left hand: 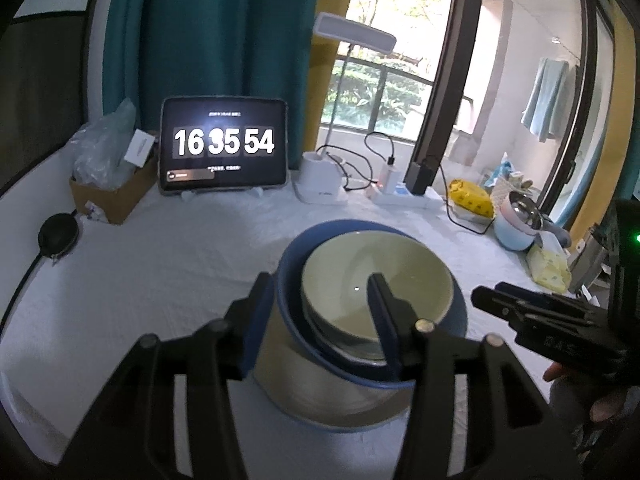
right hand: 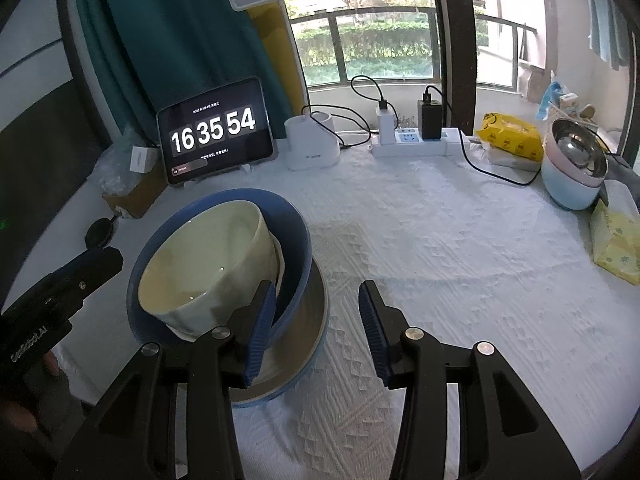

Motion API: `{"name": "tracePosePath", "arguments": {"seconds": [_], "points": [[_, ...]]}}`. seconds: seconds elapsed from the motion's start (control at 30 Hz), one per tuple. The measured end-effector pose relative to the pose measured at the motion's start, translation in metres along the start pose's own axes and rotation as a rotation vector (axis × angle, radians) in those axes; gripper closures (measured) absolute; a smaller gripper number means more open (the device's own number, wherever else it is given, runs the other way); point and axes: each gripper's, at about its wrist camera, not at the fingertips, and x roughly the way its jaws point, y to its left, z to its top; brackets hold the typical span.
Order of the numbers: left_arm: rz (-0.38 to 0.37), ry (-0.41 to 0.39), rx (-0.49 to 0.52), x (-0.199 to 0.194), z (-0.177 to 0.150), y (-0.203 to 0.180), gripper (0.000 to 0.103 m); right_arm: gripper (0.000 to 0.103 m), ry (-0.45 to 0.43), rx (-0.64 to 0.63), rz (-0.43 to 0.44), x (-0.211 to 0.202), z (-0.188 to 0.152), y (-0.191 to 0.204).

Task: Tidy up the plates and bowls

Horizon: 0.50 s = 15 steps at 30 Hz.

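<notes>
The left hand-held gripper (left hand: pixel 316 304) stood spread, one finger outside the blue bowl's wall and the other over the cream bowl's hollow, pressing on neither as far as I could see. The right hand-held gripper (right hand: pixel 316 316) was likewise spread and pinching nothing, its left pad close against the blue bowl's outer wall, its right pad over bare cloth. Between them sat the stack: a cream bowl (left hand: pixel 376 280) nested inside a blue bowl (left hand: pixel 288 276), both resting in a wider steel-lined dish with a pale blue rim (right hand: pixel 308 336), on the surface (right hand: pixel 440 280) spread with white textured cloth, in front of the tablet clock (left hand: pixel 224 144). The cream bowl leaned a little off-centre in the blue one, so I judged the stack not quite settled; a careful step would be to draw both tools clear without catching a rim, or to nudge the cream bowl level with a light touch. The glaze looked smooth and slippery. Another set of nested bowls (right hand: pixel 576 168), pink and pale blue with a steel liner, waited at the far right edge.
</notes>
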Motion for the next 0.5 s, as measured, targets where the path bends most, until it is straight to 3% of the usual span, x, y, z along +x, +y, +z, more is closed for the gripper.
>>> {"name": "tracePosePath", "arguments": {"seconds": [0.27,0.5], "points": [[-0.039,-0.07,0.052,-0.026,-0.002,-0.017,0.043,0.057,-0.048,-0.011,-0.027,-0.023,-0.007,-0.001],[-0.045,-0.126,0.076,-0.051,-0.008,-0.026,0.022,0.057,-0.132,-0.033,-0.098,-0.056,-0.012,-0.005]]}}
